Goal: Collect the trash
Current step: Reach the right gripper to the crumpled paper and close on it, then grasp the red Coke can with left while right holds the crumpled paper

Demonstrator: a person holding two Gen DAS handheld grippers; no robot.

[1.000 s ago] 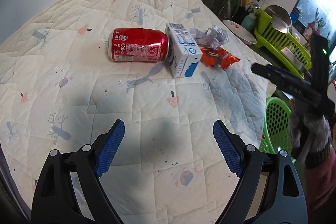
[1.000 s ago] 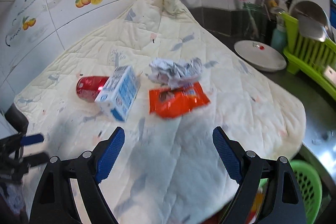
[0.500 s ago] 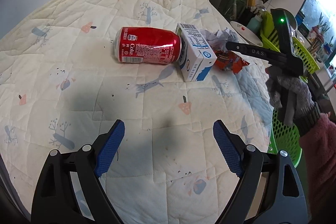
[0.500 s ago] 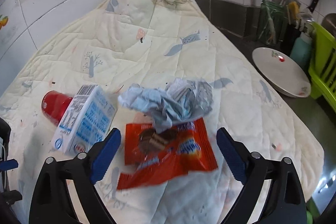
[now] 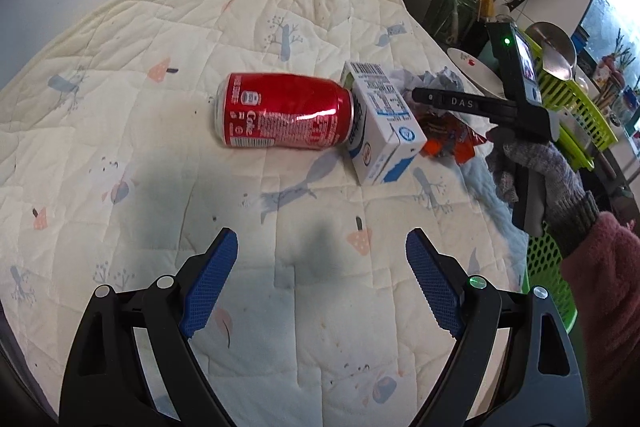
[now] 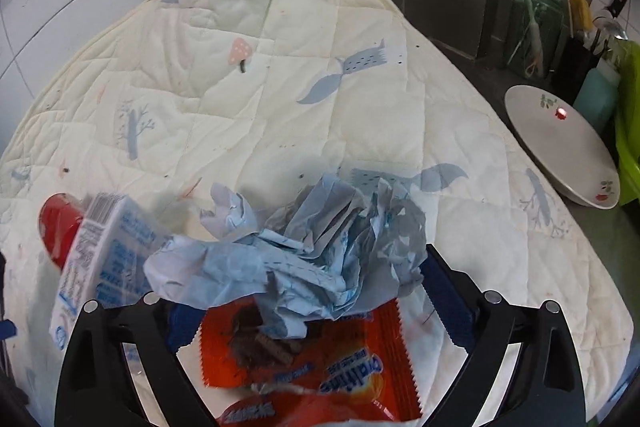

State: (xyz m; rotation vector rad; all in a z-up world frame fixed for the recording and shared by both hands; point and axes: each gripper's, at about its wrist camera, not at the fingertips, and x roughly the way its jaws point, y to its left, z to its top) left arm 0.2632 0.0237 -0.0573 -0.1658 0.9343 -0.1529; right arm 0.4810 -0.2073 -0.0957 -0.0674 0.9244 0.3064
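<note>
A red cola can lies on its side on the quilted cloth, touching a white and blue milk carton. Beyond the carton lie crumpled blue-white paper and an orange snack wrapper. My left gripper is open and empty, well short of the can. My right gripper is open, low over the trash, its fingers either side of the crumpled paper and wrapper. It also shows in the left wrist view over the wrapper. The carton stands left of it.
A cream quilted cloth covers the counter. A white plate sits at the right, with a knife block, a pink brush and a lime dish rack behind. A green perforated basket hangs below the counter's right edge.
My right gripper has moved forward and down until the crumpled paper and wrapper lie between its open fingers. My left gripper has drifted slightly closer to the can.
</note>
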